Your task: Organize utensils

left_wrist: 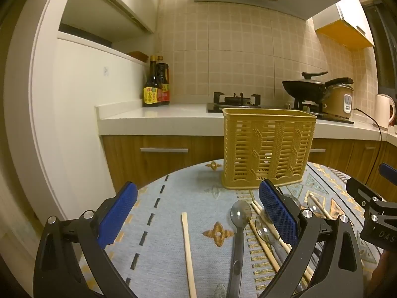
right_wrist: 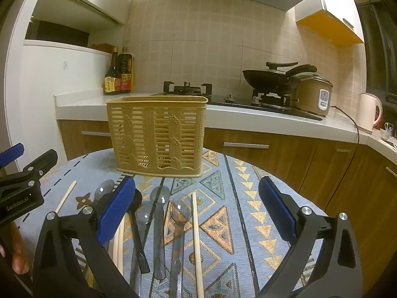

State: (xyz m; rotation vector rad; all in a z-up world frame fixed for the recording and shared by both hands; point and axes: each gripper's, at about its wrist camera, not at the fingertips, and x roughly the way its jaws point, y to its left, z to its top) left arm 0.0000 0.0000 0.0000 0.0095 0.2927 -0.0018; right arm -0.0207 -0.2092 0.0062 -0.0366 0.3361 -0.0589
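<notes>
**Clear plastic, crossed sticks: where the pick could slip**

Blue-padded and spread wide apart, both claws hover empty above the patterned cloth (right_wrist: pixel 238 198) that covers the counter. Nearest the left claw (left_wrist: pixel 198 213) lie a lone chopstick (left_wrist: pixel 188 253) and a clear spoon (left_wrist: pixel 238 233), side by side but apart. Under the right claw (right_wrist: pixel 197 211) the pile is tighter: several clear spoons (right_wrist: pixel 178 226), a dark utensil (right_wrist: pixel 139 238) and pale chopsticks (right_wrist: pixel 197 243) lie close together, some crossing or touching.

That crowding is the likely trouble. Closing on one handle could catch its neighbour, dragging or flicking it off the counter's rounded edge. The spoons look smooth and thin, so they may squirt out of a pinch taken off-centre; a flat chopstick on soft cloth may roll away instead of lifting.

Further back stands the yellow slotted basket (right_wrist: pixel 158 134), upright and apparently without utensils. It looks light, so a utensil striking its rim could tip or shove it.
</notes>
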